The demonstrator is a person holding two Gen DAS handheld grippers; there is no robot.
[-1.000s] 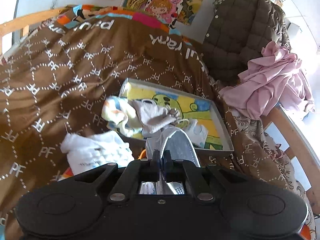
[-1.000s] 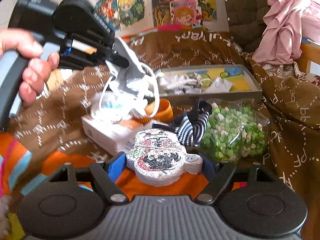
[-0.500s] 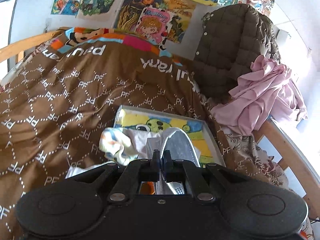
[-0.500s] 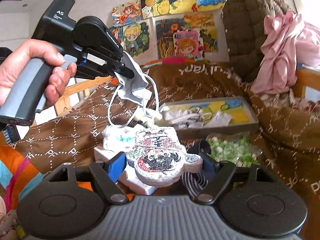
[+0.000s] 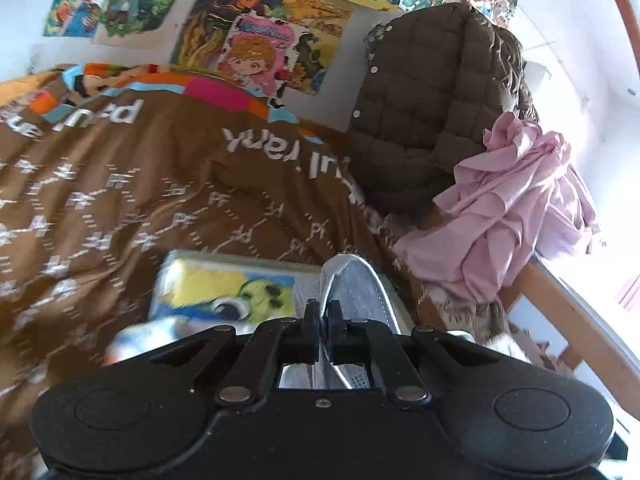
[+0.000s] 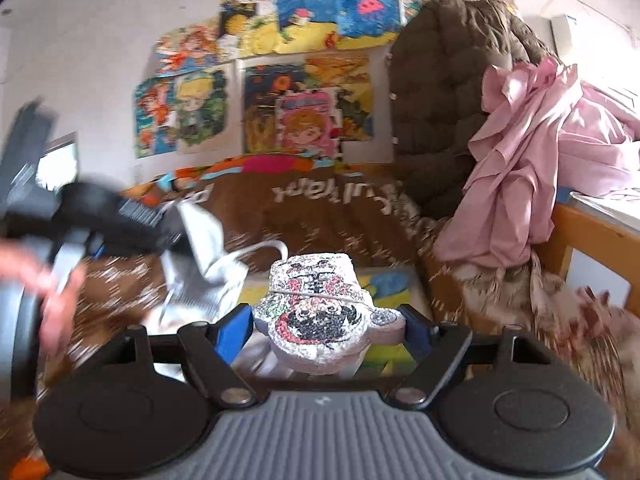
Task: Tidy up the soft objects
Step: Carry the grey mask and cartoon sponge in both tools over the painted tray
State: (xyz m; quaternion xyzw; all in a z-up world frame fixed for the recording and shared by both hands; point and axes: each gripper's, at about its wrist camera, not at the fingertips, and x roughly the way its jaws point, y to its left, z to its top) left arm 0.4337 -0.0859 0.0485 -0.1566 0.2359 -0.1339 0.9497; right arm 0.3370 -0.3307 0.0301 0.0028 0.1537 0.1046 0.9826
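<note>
My left gripper (image 5: pixel 324 312) is shut on a grey-white face mask (image 5: pixel 352 292), which sticks up past the fingertips above the grey tray (image 5: pixel 224 264) with its yellow cartoon lining. The right wrist view shows that same left gripper (image 6: pixel 172 232), blurred, held by a hand (image 6: pixel 56 300) with the face mask (image 6: pixel 204 248) and its loops dangling. My right gripper (image 6: pixel 324 320) is shut on a flat white cartoon-print pad (image 6: pixel 316 312), held above the near end of the tray (image 6: pixel 388 280).
A brown patterned blanket (image 5: pixel 140 184) covers the bed. A brown quilted jacket (image 5: pixel 432 100) and a pink garment (image 5: pixel 508 208) hang over the wooden bed rail (image 5: pixel 560 308) at right. Posters (image 5: pixel 256 28) cover the wall behind.
Both grippers have risen and moved forward toward the tray, each keeping its hold. The green bowl, striped sock and white box have dropped out of the right wrist view.
</note>
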